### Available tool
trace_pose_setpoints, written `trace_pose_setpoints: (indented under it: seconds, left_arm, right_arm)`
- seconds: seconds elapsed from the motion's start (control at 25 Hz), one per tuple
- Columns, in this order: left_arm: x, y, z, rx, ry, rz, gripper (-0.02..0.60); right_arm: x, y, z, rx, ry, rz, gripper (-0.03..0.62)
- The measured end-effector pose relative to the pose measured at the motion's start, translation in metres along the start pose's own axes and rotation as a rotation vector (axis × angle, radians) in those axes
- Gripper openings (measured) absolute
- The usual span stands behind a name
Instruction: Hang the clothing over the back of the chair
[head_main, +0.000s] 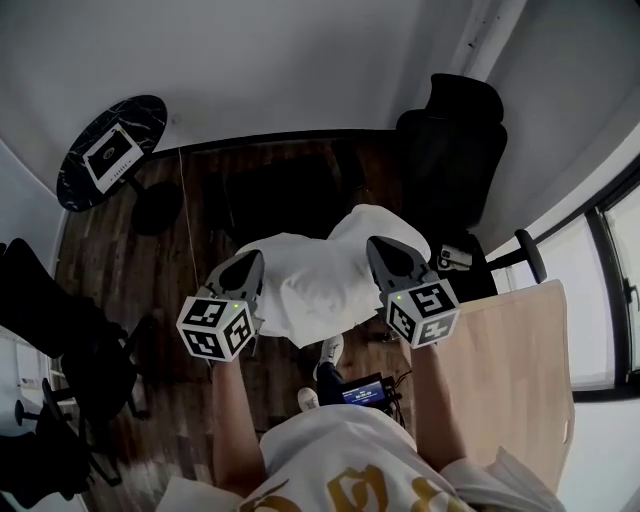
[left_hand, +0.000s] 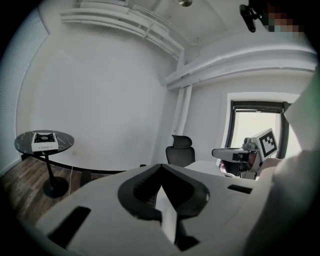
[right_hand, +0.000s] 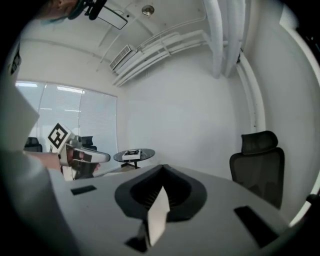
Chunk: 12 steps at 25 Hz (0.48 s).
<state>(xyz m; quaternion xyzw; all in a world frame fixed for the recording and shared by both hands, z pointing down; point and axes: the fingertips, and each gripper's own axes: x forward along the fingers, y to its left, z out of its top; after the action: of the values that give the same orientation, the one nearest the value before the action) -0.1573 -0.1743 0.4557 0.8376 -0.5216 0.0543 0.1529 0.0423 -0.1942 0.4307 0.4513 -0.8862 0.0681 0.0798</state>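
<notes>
In the head view I hold a white garment (head_main: 310, 285) spread between both grippers above the dark wood floor. My left gripper (head_main: 250, 264) is shut on its left edge and my right gripper (head_main: 383, 250) on its right edge. A fold of white cloth (left_hand: 167, 215) shows pinched in the jaws in the left gripper view, and another fold of cloth (right_hand: 157, 215) in the right gripper view. The black high-backed office chair (head_main: 450, 150) stands beyond the garment to the right, also seen as the chair (left_hand: 180, 149) and the chair (right_hand: 260, 160). Both grippers point nearly level towards the white wall.
A round black table (head_main: 110, 150) with a white box on it stands at the far left. A light wooden desk (head_main: 510, 360) lies along my right, with windows behind it. Dark chairs (head_main: 60, 345) crowd the left edge. A small lit device (head_main: 365, 388) sits on the floor by my feet.
</notes>
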Motion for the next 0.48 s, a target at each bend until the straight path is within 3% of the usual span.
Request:
trace_pose_setpoints:
  seconds: [0.24, 0.48]
  left_arm:
    - [-0.034, -0.027, 0.002, 0.03, -0.099, -0.011, 0.02]
    - [-0.053, -0.055, -0.014, 0.109, -0.086, -0.035, 0.02]
  right_arm:
    - [-0.036, 0.033, -0.01, -0.051, 0.007, -0.049, 0.011]
    - [-0.062, 0.064, -0.021, -0.042, -0.013, -0.064, 0.011]
